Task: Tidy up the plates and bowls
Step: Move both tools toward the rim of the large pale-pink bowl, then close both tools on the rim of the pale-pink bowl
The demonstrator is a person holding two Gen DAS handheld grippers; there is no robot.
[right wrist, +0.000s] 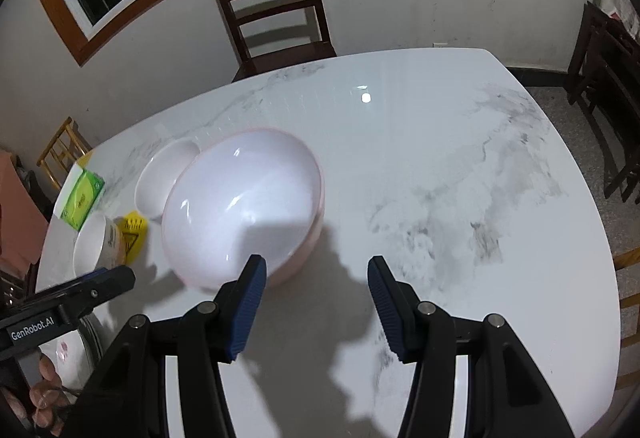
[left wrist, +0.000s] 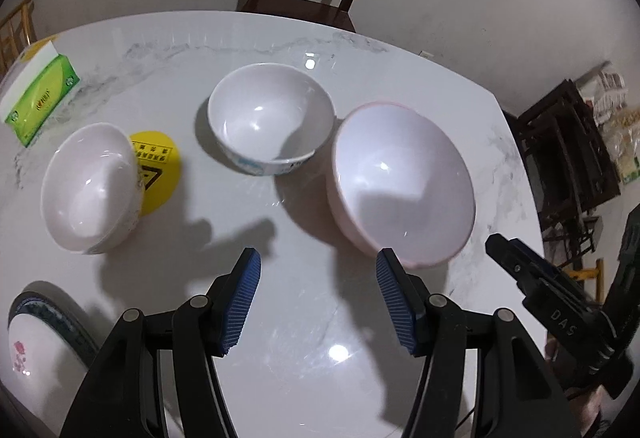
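the step in hand looks like the approach, with nothing picked up yet; the left gripper [left wrist: 318, 302] hangs over the bare marble table [left wrist: 304, 378] with its blue pads apart and nothing between them; the right gripper [right wrist: 316, 308] is likewise apart and empty, its left pad just in front of the big pink bowl [right wrist: 244, 202]; that bowl sits nearest both tools, with a white bowl with blue trim [left wrist: 272, 118] just behind it, so close i cannot tell whether they touch, and another white bowl [left wrist: 90, 186] off to the left, half covering a yellow sticker [left wrist: 160, 166]; a plate with a dark rim and a pink flower [left wrist: 36, 342] lies at the near left edge, only partly in view, so it may be a stack; a green tissue box [left wrist: 40, 94] stands at the far left; the next move probably calls for closing one tool on a smaller bowl's rim and nesting it inside the pink one.
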